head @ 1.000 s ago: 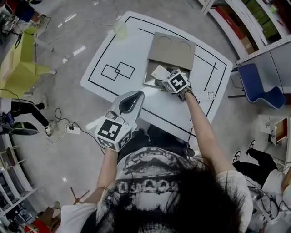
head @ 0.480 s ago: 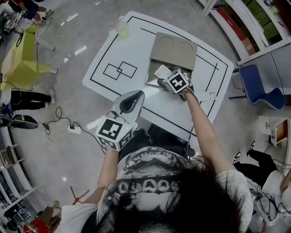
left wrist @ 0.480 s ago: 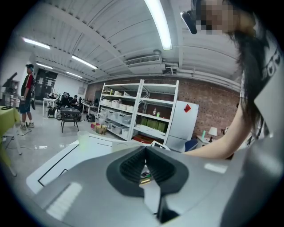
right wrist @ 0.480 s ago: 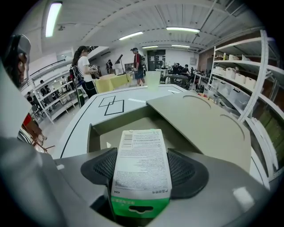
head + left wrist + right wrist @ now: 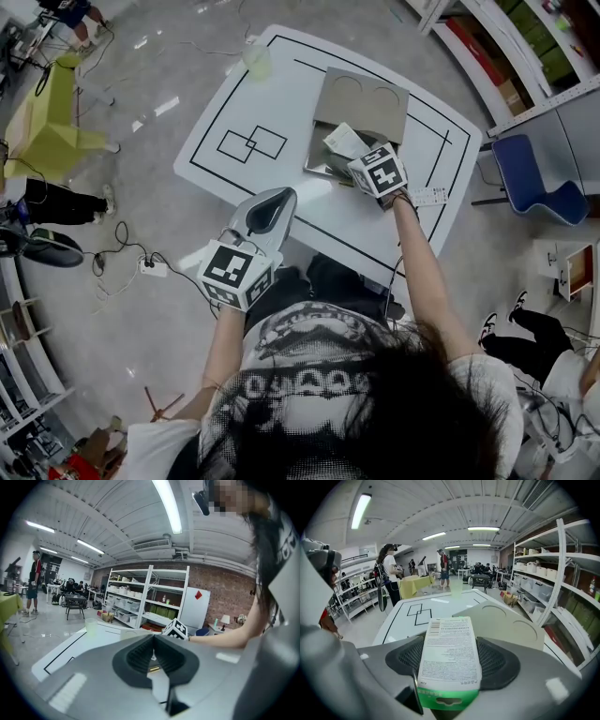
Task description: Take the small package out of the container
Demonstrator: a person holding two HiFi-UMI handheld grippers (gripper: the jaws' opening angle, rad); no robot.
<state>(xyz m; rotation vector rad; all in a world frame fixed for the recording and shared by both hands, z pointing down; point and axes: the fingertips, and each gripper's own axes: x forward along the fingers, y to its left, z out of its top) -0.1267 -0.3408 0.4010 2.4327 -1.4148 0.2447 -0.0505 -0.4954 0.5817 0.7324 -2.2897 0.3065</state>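
Note:
My right gripper (image 5: 356,156) is shut on the small package (image 5: 344,141), a white printed box with a green end. It holds the box just above the shallow metal container (image 5: 322,169) at the table's far side. A brown cardboard lid (image 5: 362,101) leans behind the container. In the right gripper view the small package (image 5: 449,656) lies flat between the dark pads (image 5: 499,660), pointing at the lid (image 5: 506,625). My left gripper (image 5: 279,195) hangs shut and empty over the table's near edge, far from the container. In its own view the left gripper (image 5: 153,643) has its pads closed together.
The white table (image 5: 234,103) carries black line markings with two overlapping squares (image 5: 248,143). A pale cup (image 5: 255,61) stands at its far left corner. A small white remote-like item (image 5: 427,197) lies right of my right hand. A blue chair (image 5: 530,178) and shelving stand to the right.
My right gripper has shifted a little right and up with the package in it, away from the container's inside. The left gripper has stayed put.

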